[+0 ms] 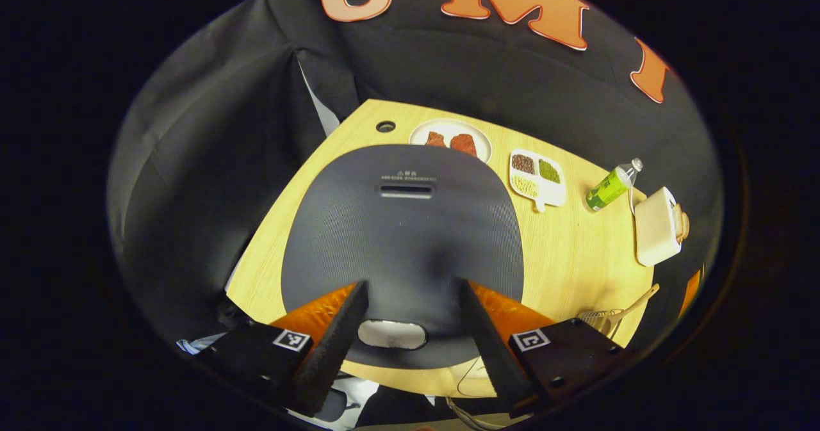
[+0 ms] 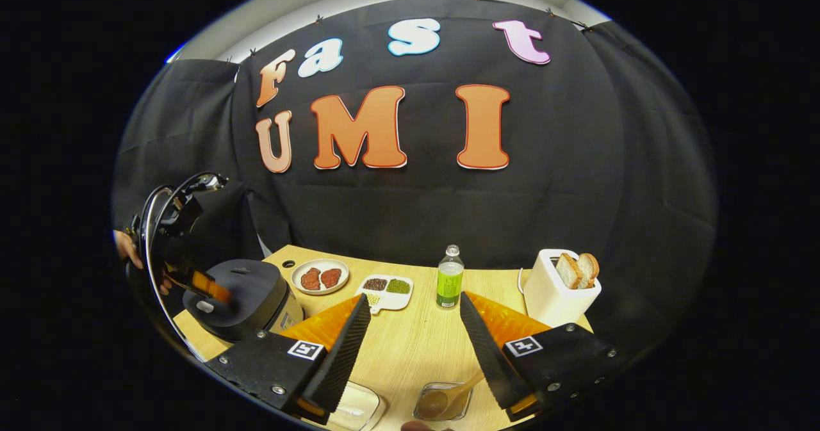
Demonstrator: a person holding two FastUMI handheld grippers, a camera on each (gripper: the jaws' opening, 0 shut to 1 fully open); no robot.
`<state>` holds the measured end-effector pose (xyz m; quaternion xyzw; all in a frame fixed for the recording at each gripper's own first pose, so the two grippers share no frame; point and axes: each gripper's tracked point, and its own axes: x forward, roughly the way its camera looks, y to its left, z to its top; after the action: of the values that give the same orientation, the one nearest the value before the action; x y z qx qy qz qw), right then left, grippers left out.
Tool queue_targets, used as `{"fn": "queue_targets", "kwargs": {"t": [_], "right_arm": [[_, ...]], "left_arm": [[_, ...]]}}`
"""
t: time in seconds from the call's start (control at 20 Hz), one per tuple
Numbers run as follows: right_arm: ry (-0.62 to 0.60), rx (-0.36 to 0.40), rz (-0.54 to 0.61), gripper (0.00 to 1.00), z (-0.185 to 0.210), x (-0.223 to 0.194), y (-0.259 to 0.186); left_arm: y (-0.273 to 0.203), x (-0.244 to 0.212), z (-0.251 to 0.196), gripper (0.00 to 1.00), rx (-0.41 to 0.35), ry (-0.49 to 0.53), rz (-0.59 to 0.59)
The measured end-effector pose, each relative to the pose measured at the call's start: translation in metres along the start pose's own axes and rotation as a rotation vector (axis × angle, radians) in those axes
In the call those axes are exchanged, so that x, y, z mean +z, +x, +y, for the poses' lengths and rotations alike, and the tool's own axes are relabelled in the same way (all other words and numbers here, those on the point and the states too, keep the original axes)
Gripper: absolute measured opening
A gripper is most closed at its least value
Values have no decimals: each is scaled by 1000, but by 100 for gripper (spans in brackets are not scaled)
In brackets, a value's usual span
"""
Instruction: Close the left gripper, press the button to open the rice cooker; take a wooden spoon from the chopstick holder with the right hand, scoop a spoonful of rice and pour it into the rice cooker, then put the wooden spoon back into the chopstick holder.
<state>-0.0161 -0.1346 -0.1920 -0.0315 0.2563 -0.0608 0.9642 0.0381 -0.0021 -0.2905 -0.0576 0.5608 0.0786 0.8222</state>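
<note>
Left gripper (image 1: 413, 290): jaws spread wide, gripping nothing, poised over the closed rice cooker (image 1: 403, 239), its button (image 1: 392, 333) between the fingers. Right gripper (image 2: 413, 309): jaws spread, empty, above the table (image 2: 416, 348); wooden spoon (image 2: 448, 398) lies below.

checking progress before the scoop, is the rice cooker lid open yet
No, the rice cooker lid lies flat and shut, with the left hand-held gripper open above its button.

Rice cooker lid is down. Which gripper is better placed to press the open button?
Left. The left gripper hangs right over the rice cooker, its open fingers straddling the button. The right gripper is over mid-table.
</note>
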Motion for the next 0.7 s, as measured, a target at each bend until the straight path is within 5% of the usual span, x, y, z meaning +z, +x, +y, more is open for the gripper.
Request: {"fn": "queue_targets", "kwargs": {"t": [0.3, 0.7], "right_arm": [[8, 35, 34, 87, 14, -4, 1], [-23, 47, -41, 88, 26, 33, -8]], "left_arm": [[3, 1, 4, 98, 10, -48, 29], [-2, 10, 8, 98, 40, -36, -208]]}}
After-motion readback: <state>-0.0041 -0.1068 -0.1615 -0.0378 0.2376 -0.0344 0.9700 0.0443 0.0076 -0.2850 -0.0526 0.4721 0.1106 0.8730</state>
